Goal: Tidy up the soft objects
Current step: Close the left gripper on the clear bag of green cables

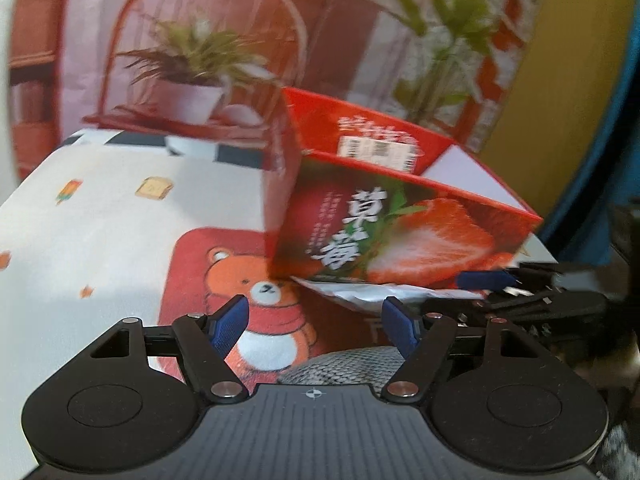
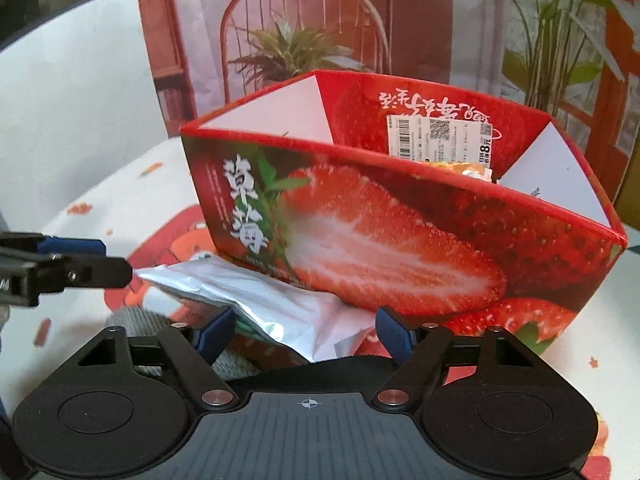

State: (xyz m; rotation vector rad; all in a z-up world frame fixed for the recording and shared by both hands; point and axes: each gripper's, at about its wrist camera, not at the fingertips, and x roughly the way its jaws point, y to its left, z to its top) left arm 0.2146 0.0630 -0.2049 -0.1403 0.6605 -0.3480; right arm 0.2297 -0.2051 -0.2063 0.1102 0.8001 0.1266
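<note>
Left wrist view: the left gripper (image 1: 316, 322) hangs with its jaws apart and empty over the bear-print tablecloth (image 1: 120, 216). A silver foil pouch (image 1: 360, 294) lies against the strawberry box (image 1: 404, 228).

Right wrist view: the right gripper (image 2: 306, 338) straddles the pouch (image 2: 264, 300); whether its pads press it, I cannot tell.

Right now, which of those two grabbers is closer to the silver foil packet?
Right. The right gripper has the silver packet between its open fingers. The left gripper sits beside it, over the bear picture.
</note>
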